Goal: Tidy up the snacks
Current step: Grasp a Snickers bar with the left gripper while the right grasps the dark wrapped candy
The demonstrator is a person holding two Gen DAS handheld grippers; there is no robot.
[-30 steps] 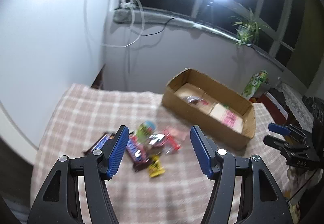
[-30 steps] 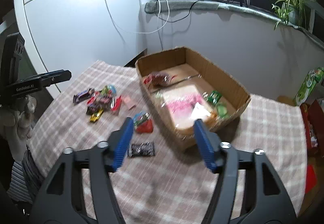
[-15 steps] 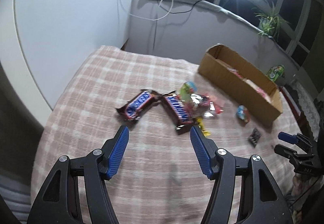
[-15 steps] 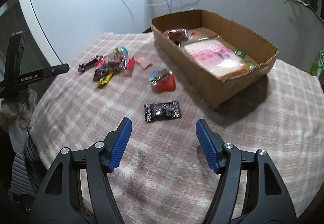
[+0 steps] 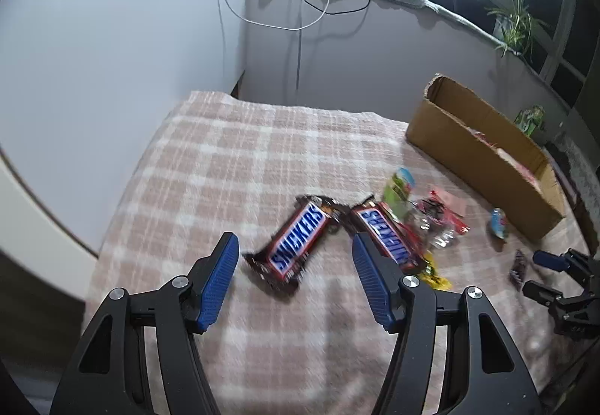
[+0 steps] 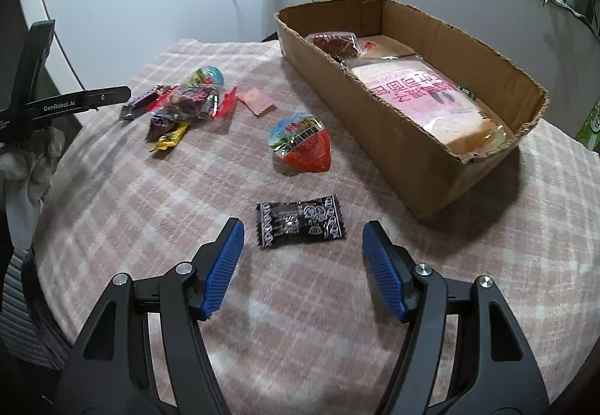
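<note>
**Both hand-held grippers drop closer to the loose snacks**

Since half a second ago the left hand-held gripper (image 5: 295, 257) has come nearer the two candy bars, and the right hand-held gripper (image 6: 303, 257) has come down towards the black sweet packet; both have their blue-padded jaws spread wide and hold nothing.

On the counter, covered by a pink-and-white checked cloth (image 5: 232, 167), the brown Snickers bar with blue lettering (image 5: 296, 242) lies tilted between the left gripper's fingers. Just beside it on the right a second Snickers bar (image 5: 386, 238) touches a small heap of wrappers near the counter's left edge, seen from the right wrist: a green-and-blue round-topped pouch (image 6: 205, 76), a clear red-edged packet (image 6: 195, 103) and a yellow sweet (image 6: 169, 137). A pink flat sachet (image 6: 257, 100) lies apart from the heap. Towards the middle sits a heart-shaped orange jelly cup (image 6: 302, 145), and nearer the front edge the black crimped sweet packet (image 6: 299, 220) lies between the right gripper's fingers. At the right the open brown cardboard box (image 6: 397, 137) holds a pink-labelled bag of sliced bread (image 6: 423, 96) and a dark red packet (image 6: 333, 43).
</note>
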